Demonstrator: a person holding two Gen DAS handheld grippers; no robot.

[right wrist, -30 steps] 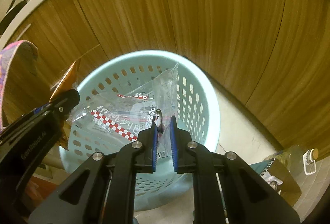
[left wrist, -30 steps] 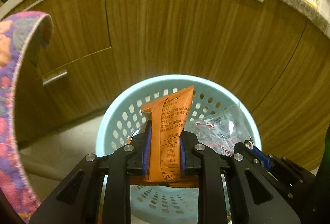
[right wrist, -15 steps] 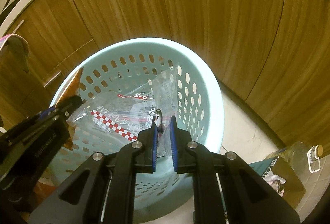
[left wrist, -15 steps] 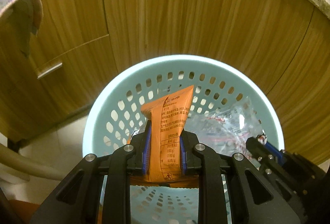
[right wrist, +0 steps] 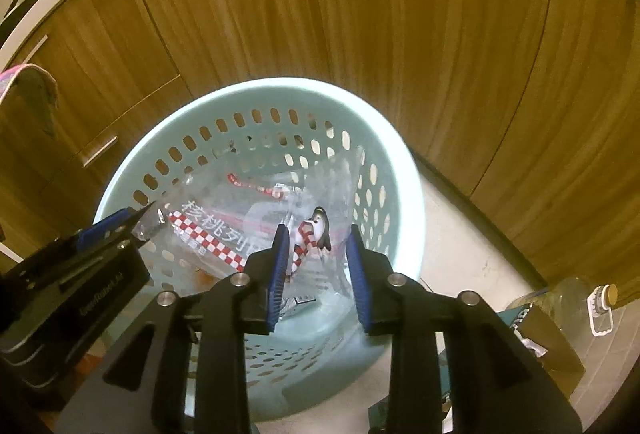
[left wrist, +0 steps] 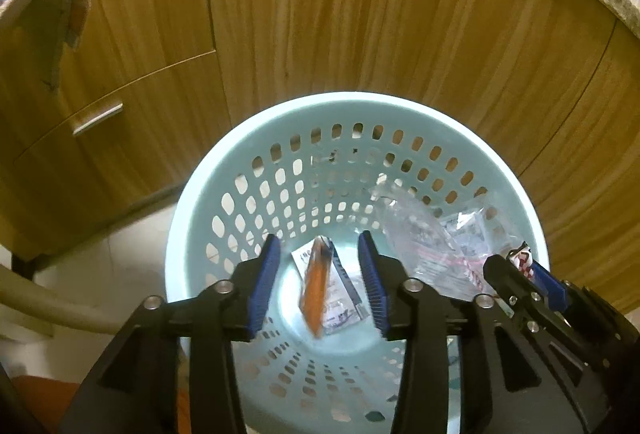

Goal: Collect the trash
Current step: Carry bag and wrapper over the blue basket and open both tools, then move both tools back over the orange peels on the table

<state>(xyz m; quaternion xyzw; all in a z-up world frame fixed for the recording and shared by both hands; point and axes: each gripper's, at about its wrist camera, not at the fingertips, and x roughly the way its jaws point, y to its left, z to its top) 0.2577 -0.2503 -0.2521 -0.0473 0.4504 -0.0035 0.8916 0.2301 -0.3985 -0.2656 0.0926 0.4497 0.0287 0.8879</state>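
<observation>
A pale blue perforated basket stands on the floor under both grippers. My left gripper hangs over its mouth with jaws opening; the orange snack packet is loose and blurred between them, dropping toward a white wrapper on the basket bottom. My right gripper is over the same basket, jaws opening. The clear plastic bag with red-and-white checks sits between its pads, no longer pinched, sagging into the basket. That bag also shows in the left wrist view.
Wooden cabinet doors curve closely behind the basket. A floral cloth hangs at the upper left. A plastic bottle and a brown paper bag stand on the tiled floor to the basket's right.
Both grippers have spread their jaws. The orange packet has left the left pads and is falling into the basket. The clear bag has come free of the right pads.
</observation>
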